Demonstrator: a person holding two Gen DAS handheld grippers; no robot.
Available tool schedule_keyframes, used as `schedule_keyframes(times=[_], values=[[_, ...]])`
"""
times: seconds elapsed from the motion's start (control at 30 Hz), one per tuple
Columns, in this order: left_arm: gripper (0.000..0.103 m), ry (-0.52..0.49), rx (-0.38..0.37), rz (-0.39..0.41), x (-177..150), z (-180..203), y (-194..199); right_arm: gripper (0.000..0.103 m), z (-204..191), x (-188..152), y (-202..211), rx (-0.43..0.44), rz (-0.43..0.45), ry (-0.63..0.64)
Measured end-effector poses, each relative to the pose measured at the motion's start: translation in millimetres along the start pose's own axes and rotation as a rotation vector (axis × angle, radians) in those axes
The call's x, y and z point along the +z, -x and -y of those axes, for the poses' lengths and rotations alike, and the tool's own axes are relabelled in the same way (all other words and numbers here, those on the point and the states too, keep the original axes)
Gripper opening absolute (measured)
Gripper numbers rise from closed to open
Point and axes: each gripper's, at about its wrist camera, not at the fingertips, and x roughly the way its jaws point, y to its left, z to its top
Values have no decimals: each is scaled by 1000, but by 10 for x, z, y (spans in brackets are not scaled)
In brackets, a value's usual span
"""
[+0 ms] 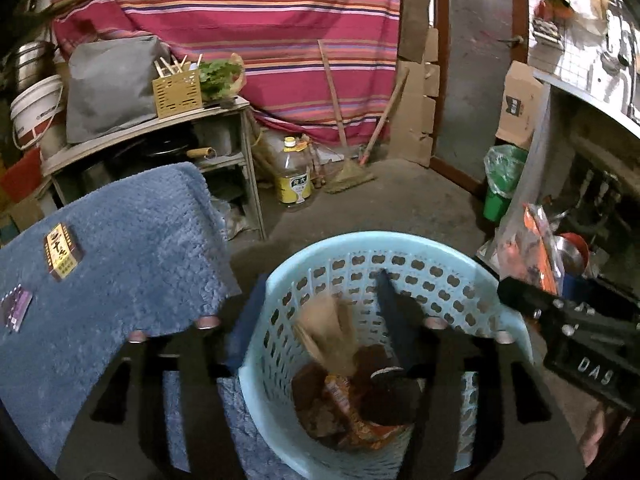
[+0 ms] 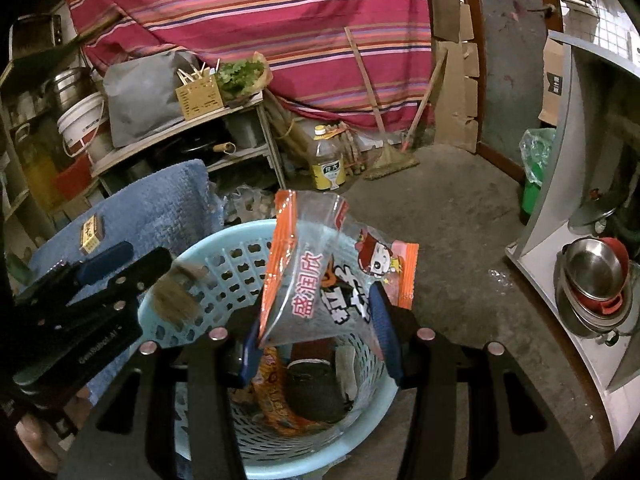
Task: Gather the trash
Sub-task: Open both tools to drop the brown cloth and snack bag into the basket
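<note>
On the far left, the blue mat (image 1: 120,240) carries two small boxes not yet collected: a yellow box (image 1: 62,252) and a purple box (image 1: 16,308). They lie to the left of the left gripper (image 1: 320,344), well apart from it, and the left hand is the nearer one for them.

The left gripper stands over the basket (image 1: 460,248) with its jaws spread and nothing pinched. A brown wad (image 1: 328,328) is blurred between the fingers and the basket wall; it looks to be in the air, falling inside. Other wrappers already lie on the basket bottom.

To the right, the right gripper (image 2: 320,336) pinches a clear bag (image 2: 316,272) with orange edges by its lower part. The bag stands nearly upright, its long axis going up and a little back, and its bottom end hangs directly above the open basket (image 2: 224,240).

So, in my judgement, the next move turns on this vertical relation: the bag is already over the opening, and spreading the right fingers should let it drop straight in. After that the left hand should go left to the boxes.
</note>
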Motion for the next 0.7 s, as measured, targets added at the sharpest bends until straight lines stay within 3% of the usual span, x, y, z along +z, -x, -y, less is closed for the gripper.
schedule_keyframes(times=[0.13,0.23,0.43,0.5,0.57,0.7], values=[[77,32,20,17,8,-142,76,48,4,-16,-39,-5,-12,10],[93,66,74,51,20,-325,189,48,-32,-25,-63,4,-14,15],[97,81,159,115,-48,-628,478,52,-299,-25,-196,30,-14,54],[97,78,177,131,-82,-705,581,59,-381,-31,-254,37,-22,60],[98,77,190,140,-119,-822,713,80,-429,-42,-300,31,-26,54],[98,90,217,153,-183,-1029,938,83,-442,-52,-384,23,-39,-9]])
